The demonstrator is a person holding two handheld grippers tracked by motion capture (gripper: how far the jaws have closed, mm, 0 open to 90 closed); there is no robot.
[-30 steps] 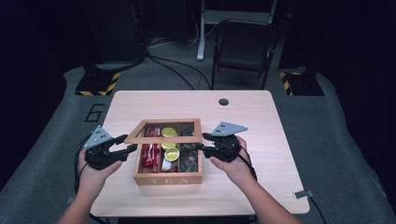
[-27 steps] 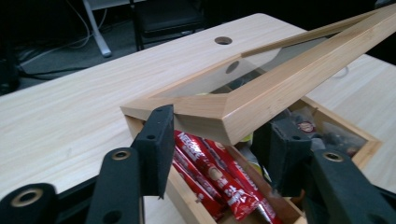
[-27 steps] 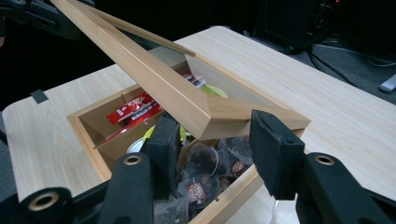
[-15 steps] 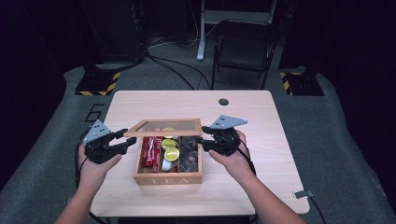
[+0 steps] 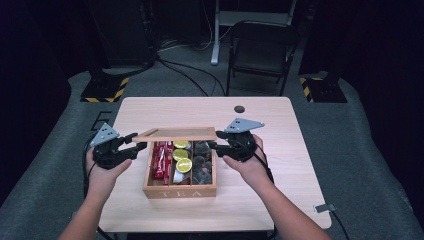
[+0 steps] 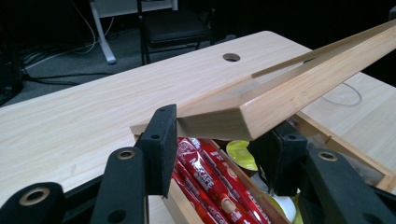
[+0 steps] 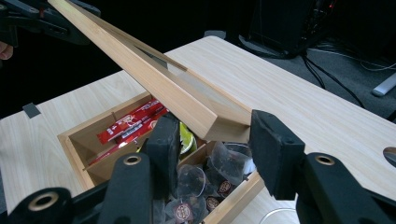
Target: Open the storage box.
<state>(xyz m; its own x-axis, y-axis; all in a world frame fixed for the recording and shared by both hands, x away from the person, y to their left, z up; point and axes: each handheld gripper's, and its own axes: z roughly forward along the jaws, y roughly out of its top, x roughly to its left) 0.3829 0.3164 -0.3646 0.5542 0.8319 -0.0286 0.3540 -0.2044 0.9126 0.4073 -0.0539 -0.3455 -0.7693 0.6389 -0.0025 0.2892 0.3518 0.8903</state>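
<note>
partly the raised lid (image 5: 176,134) hides the box (image 5: 180,191) back compartments.

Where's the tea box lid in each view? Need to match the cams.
High view: the lid sits mid-frame, raised over the wooden box.
Left gripper view: lid runs from the upper right down to centre, its corner between the left tool jaws.
Right gripper view: lid runs from the upper left to centre.
Shared landmark: the red sachets.
</note>
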